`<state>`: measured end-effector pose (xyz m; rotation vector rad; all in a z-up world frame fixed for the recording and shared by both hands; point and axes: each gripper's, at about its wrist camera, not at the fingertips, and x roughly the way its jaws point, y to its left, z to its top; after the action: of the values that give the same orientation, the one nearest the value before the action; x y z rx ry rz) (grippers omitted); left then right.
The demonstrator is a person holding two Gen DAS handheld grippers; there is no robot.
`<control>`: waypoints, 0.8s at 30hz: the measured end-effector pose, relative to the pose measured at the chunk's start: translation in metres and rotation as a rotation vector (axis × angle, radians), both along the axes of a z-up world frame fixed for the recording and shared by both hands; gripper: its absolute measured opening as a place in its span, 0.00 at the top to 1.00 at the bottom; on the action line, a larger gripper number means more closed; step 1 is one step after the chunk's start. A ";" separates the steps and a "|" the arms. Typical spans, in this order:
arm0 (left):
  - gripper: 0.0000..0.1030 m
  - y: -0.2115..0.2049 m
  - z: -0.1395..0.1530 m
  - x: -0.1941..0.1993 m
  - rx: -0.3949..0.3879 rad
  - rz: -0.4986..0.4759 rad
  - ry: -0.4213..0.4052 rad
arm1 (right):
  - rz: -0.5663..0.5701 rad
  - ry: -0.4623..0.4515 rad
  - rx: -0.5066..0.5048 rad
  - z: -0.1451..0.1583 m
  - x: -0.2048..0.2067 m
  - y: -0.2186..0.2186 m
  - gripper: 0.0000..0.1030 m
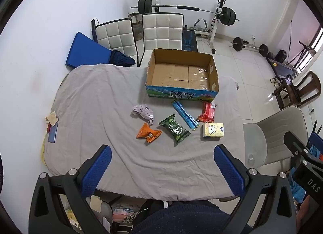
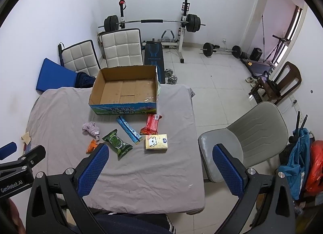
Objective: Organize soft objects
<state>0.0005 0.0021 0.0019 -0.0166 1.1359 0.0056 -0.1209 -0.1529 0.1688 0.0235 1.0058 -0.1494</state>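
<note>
Six soft items lie ahead of both open, empty jaws, none yet boxed.

In the left wrist view, the left gripper (image 1: 161, 165) has the green pack (image 1: 174, 129) centre frame, long axis running upper left to lower right; the right gripper (image 2: 159, 165) sits nearer the tissue pack (image 2: 156, 141) (my guess). The cardboard box (image 1: 181, 92) waits beyond, on the worktop (image 1: 97, 100).

Walls: plain white.
Floor (image 2: 218, 76): pale tiles.
Landmark: barbell rack (image 2: 153, 22) against far wall.
Before rack: weight bench (image 2: 154, 56), two white quilted chairs (image 2: 121, 48).
Right of rack: loose barbell (image 2: 222, 49), dark wooden chair (image 2: 282, 80), bright window (image 2: 292, 26).
Nearest: grey chair (image 2: 248, 139).
</note>
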 end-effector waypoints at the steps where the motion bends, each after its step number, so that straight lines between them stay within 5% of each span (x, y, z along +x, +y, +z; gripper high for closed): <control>1: 0.00 0.000 -0.001 0.000 0.000 0.000 -0.001 | 0.000 0.000 0.001 0.000 0.000 0.000 0.00; 24: 0.00 -0.002 0.007 0.006 -0.003 0.002 -0.005 | -0.005 -0.009 -0.009 0.002 0.007 -0.001 0.00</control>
<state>0.0068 -0.0004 0.0089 -0.0204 1.1310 0.0059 -0.1136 -0.1539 0.1705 0.0187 0.9962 -0.1585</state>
